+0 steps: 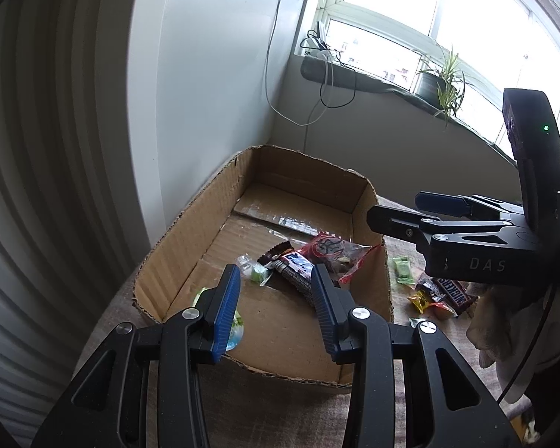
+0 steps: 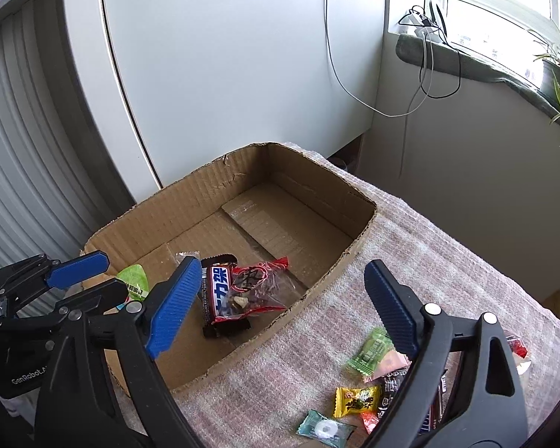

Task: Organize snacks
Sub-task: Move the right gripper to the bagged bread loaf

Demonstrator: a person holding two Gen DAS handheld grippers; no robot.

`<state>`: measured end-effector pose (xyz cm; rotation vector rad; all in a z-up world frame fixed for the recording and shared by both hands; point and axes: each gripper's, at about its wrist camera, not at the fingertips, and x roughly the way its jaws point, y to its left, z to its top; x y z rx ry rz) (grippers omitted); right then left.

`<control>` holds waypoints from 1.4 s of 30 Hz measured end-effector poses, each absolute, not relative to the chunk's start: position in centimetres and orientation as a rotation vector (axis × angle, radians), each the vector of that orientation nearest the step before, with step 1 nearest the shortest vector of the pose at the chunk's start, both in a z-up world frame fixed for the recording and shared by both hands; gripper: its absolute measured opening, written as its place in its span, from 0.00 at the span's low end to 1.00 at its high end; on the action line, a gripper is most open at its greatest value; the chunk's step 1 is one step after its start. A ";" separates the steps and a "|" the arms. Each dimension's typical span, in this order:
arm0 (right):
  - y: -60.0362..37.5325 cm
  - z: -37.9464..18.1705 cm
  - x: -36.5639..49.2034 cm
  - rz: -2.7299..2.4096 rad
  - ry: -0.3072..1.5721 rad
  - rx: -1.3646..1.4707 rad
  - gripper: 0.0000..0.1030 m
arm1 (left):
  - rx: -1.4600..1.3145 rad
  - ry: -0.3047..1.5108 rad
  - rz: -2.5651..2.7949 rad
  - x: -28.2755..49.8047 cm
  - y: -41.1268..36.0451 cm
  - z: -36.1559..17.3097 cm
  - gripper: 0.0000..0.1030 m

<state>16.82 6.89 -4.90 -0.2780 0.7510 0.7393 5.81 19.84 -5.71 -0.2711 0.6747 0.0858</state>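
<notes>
A blanket-covered table (image 2: 422,239) by the window, with the cardboard box (image 2: 317,291) half filled.

My right gripper (image 2: 280,306) hangs wide apart and empty over the box rim; my left gripper (image 1: 276,306) is partly apart, gripping nothing. In the box lie a Snickers bar (image 2: 218,291), a clear red-printed packet (image 2: 257,291) and a green sweet (image 2: 132,280). Next I'd swing right, come down squarely over the yellow candy (image 2: 356,399) in the loose pile just outside, and pinch its middle, not the crinkly ends.

box (image 2: 328,201): matt corrugated cardboard | wrappers (image 2: 257,291): glossy plastic | table cover (image 2: 448,280): rough woven cloth
</notes>
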 end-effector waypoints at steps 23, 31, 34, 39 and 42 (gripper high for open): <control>-5.8 -4.6 15.2 0.569 0.769 -0.256 0.89 | -0.267 0.689 -0.042 7.0 11.8 -5.3 0.77; -12.7 -5.8 16.7 0.501 0.827 -0.199 0.89 | -0.254 0.724 -0.124 8.2 7.5 -6.0 0.77; -14.5 -6.3 17.3 0.496 0.850 -0.184 0.89 | -0.253 0.738 -0.152 8.7 6.0 -6.3 0.77; -16.8 -7.0 17.9 0.490 0.859 -0.204 0.89 | -0.267 0.764 -0.200 9.6 3.5 -6.9 0.77; -17.6 -7.2 18.4 0.496 0.864 -0.213 0.89 | -0.269 0.775 -0.233 10.1 1.9 -7.1 0.77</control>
